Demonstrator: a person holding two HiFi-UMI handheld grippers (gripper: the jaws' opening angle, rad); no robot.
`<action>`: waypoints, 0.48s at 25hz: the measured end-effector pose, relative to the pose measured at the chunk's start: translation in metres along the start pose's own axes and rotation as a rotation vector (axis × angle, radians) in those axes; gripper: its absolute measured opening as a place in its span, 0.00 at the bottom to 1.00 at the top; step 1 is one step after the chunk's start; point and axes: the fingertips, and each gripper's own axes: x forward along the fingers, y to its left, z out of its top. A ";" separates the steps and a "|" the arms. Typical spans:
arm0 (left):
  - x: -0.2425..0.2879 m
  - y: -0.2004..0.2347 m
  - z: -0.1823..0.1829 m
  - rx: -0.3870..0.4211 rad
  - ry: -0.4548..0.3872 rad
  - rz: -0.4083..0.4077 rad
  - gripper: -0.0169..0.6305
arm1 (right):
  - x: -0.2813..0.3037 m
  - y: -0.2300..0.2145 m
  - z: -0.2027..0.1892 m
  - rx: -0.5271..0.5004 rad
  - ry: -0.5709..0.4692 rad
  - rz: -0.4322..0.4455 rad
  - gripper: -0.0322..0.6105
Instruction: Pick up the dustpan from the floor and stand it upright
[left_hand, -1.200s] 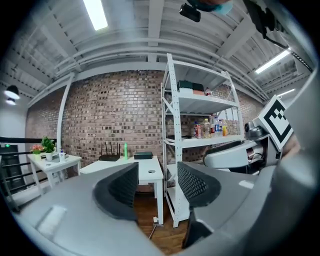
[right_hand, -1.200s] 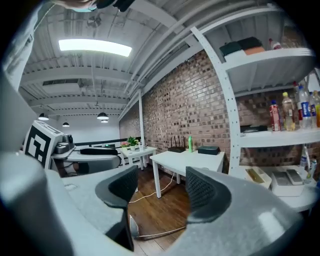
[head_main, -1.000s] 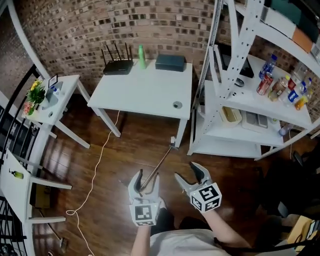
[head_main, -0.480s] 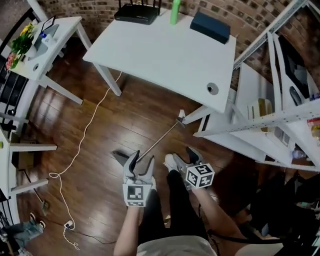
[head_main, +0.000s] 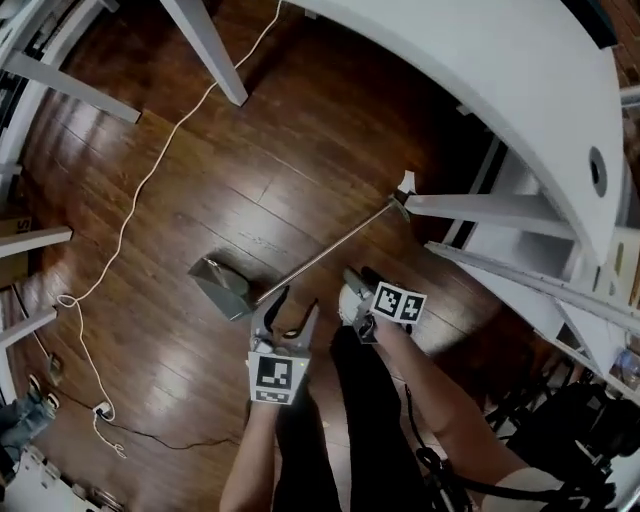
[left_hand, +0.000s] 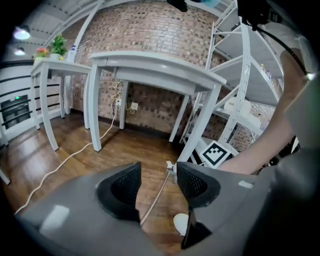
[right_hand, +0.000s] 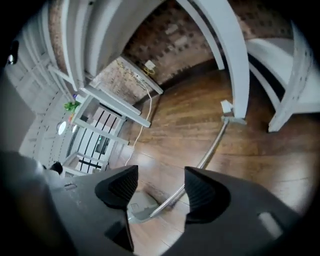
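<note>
- Steel-grey dustpan (head_main: 222, 285) lies flat on the dark wood floor (head_main: 300, 130). Its pan is at the near left, and its long handle (head_main: 330, 250) runs diagonally to the far right, ending just beside a white table leg (head_main: 480, 205).
- Left gripper (head_main: 290, 306) hovers over the handle's near end, just right of the pan. Its 2 jaws stand apart and hold nothing, and the handle shows on the floor between them in the left gripper view.
- Right gripper (head_main: 358, 286) is likewise spread and empty, just to the right of the handle. Its own view looks down on pan and handle together.
- Judged from this layout, the left gripper is the nearer. Its jaws already sit on either side of the handle's long axis, so the grasp seems to call mainly for a straight descent.
- Against the frame 0.5 s earlier, the dustpan keeps its place by the table leg. The head view now looks more steeply down, the whole pan shows, and both grippers sit lower and closer to the handle.
</note>
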 end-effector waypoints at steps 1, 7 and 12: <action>0.010 0.002 -0.020 -0.015 0.018 -0.002 0.39 | 0.019 -0.018 -0.007 0.048 0.009 -0.005 0.48; 0.051 0.017 -0.106 -0.102 0.059 0.001 0.40 | 0.111 -0.098 -0.028 0.198 0.049 -0.036 0.48; 0.063 0.023 -0.148 -0.119 0.061 -0.005 0.40 | 0.167 -0.139 -0.034 0.269 0.044 -0.075 0.48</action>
